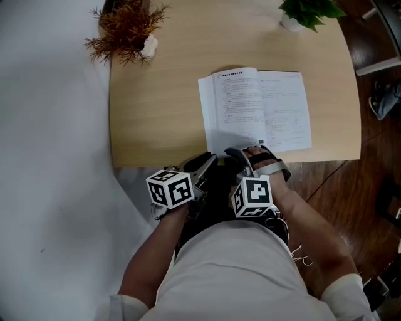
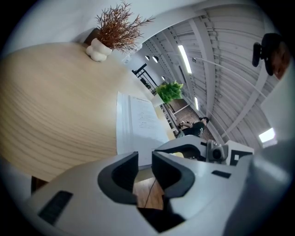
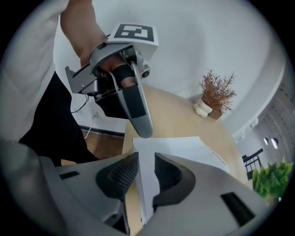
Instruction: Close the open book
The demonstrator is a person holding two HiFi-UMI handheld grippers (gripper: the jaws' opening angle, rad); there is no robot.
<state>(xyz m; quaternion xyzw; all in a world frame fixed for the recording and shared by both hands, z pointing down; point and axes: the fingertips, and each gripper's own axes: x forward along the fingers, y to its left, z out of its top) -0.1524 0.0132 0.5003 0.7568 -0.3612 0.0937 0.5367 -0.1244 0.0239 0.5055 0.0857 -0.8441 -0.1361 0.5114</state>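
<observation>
Nearest me, my right hand-held gripper [image 3: 146, 159] sits slightly spread astride the near edge of the open book [image 1: 254, 110], flat at the lower right of the bench [image 1: 156, 113], left hand-held gripper [image 2: 144, 156] spread and empty; I judge pinching and folding one half over comes next.

Wooden table [image 1: 156, 125]; dried plant [image 1: 125, 28]; green plant [image 1: 310, 12]

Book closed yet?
No, the book lies open on the table, with both printed pages facing up.
</observation>
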